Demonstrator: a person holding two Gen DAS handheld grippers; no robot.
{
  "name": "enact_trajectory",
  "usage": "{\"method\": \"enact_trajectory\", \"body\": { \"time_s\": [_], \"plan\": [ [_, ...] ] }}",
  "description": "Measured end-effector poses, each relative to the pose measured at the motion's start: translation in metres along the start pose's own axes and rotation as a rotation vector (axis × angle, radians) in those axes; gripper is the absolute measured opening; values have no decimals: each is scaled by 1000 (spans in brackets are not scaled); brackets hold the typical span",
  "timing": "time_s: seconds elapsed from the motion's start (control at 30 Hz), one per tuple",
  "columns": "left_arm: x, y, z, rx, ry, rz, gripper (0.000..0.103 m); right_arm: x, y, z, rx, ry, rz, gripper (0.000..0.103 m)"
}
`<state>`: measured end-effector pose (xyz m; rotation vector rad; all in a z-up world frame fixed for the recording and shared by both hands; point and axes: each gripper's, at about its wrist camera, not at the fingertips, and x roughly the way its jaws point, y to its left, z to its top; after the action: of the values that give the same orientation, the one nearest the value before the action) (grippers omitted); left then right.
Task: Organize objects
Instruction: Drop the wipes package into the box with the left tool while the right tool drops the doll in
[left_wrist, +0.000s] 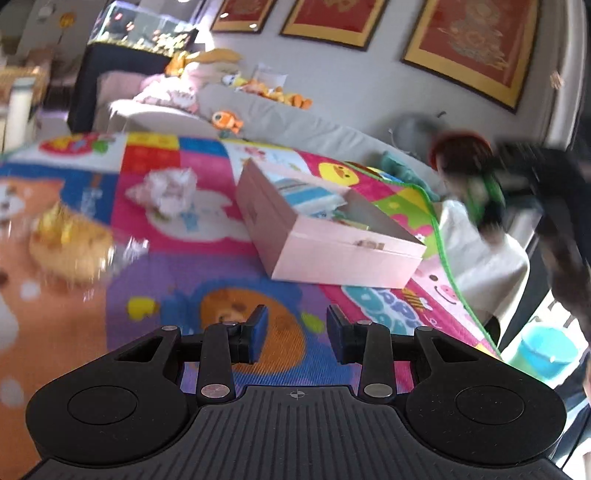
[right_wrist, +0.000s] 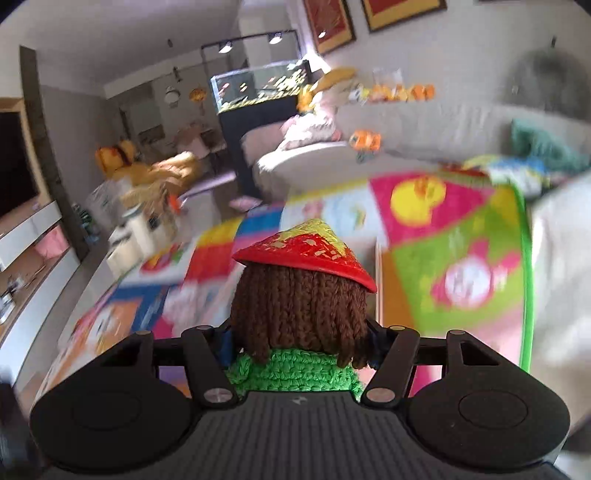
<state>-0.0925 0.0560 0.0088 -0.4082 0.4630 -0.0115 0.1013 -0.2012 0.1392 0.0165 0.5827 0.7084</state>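
A crocheted doll (right_wrist: 301, 310) with brown yarn hair, a red cone hat and a green body fills the middle of the right wrist view. My right gripper (right_wrist: 299, 341) is shut on it, fingers at its sides. The same doll (left_wrist: 463, 158) shows blurred at the right of the left wrist view, above the mat's edge. An open pink box (left_wrist: 332, 254) with folded things inside lies on the colourful play mat (left_wrist: 177, 273). My left gripper (left_wrist: 297, 336) hovers over the mat in front of the box, open, nothing between its blue pads.
A crumpled clear wrapper (left_wrist: 166, 188) and a yellow toy in clear wrap (left_wrist: 70, 240) lie on the mat's left part. A grey sofa (left_wrist: 280, 122) with plush toys runs behind. A blue bin (left_wrist: 546, 354) stands at the right, a fish tank (right_wrist: 258, 88) farther back.
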Motion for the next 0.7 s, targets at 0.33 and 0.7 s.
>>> {"method": "enact_trajectory", "body": {
  "time_s": [0.33, 0.7],
  "plan": [
    [-11, 15, -1, -79, -65, -64, 38, 126, 7, 31, 42, 175, -78, 69],
    [-41, 43, 35, -168, -155, 179, 38, 101, 70, 37, -123, 117, -46, 89]
  ]
}}
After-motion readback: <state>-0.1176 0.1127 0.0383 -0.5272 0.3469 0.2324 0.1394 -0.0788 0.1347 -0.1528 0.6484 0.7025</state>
